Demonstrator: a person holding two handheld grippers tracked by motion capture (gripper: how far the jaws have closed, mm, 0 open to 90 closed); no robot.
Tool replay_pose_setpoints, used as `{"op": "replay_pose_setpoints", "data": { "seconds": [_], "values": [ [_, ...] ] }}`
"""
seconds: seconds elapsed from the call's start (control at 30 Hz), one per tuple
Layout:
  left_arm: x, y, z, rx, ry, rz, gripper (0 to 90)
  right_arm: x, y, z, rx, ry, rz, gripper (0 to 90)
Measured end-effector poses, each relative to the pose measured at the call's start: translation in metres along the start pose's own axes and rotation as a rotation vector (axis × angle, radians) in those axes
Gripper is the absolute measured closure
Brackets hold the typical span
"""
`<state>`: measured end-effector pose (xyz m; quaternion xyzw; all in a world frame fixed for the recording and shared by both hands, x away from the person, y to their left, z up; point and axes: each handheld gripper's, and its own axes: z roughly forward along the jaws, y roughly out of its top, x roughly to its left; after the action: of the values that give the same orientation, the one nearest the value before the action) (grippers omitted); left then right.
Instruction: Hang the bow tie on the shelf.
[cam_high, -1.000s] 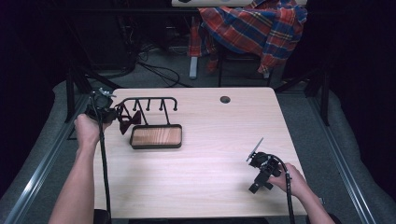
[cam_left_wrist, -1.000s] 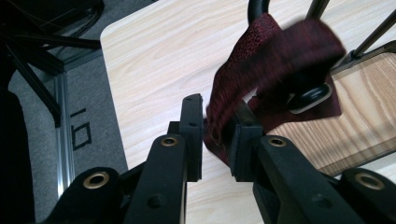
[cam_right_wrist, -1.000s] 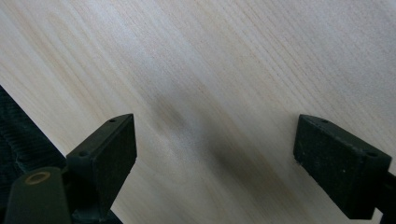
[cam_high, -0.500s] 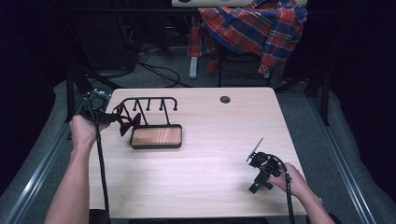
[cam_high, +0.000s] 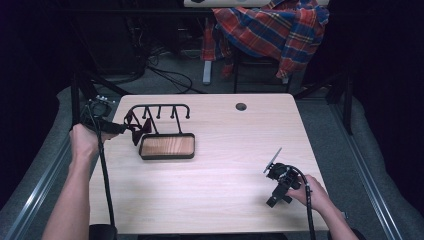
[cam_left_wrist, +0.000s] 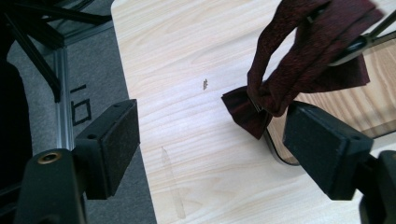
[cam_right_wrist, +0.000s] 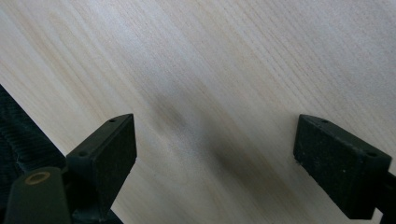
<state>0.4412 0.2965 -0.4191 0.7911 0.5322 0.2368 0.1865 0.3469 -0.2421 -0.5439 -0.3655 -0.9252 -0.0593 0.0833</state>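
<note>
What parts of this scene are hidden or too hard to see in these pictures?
- Bow tie: left gripper view, top edge cuts off its strap and the hook.
- Rack: high view, too small to show how the tie hangs.
- Tray: left gripper view, mostly behind the tie and one jaw.

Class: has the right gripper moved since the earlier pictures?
No. The right gripper sits at the same spot near the table's right front edge.

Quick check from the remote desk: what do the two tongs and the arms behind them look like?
Both the left tongs and right tongs are black, with two blocky rectangular jaws. A brass-coloured insert sits near one jaw's base. A black cable trails from the left one along a bare forearm; no sleeves are visible.
</note>
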Motion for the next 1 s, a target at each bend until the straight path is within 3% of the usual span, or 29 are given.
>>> {"op": "replay_pose_setpoints", "data": {
  "seconds": [0.63,0.8,1.0],
  "values": [
    [-0.013,-0.008,-0.025,0.02,-0.046,-0.009,7.4,0.0,-0.001,-0.001,-0.015,0.002,0.002,13.0],
    [-0.023,-0.016,-0.033,0.021,-0.05,0.003,5.4,0.0,0.0,-0.002,-0.01,0.0,-0.003,13.0],
    [-0.034,-0.032,-0.035,0.058,-0.057,0.025,0.9,0.0,0.0,-0.002,-0.009,0.0,-0.003,12.9]
  ]
}}
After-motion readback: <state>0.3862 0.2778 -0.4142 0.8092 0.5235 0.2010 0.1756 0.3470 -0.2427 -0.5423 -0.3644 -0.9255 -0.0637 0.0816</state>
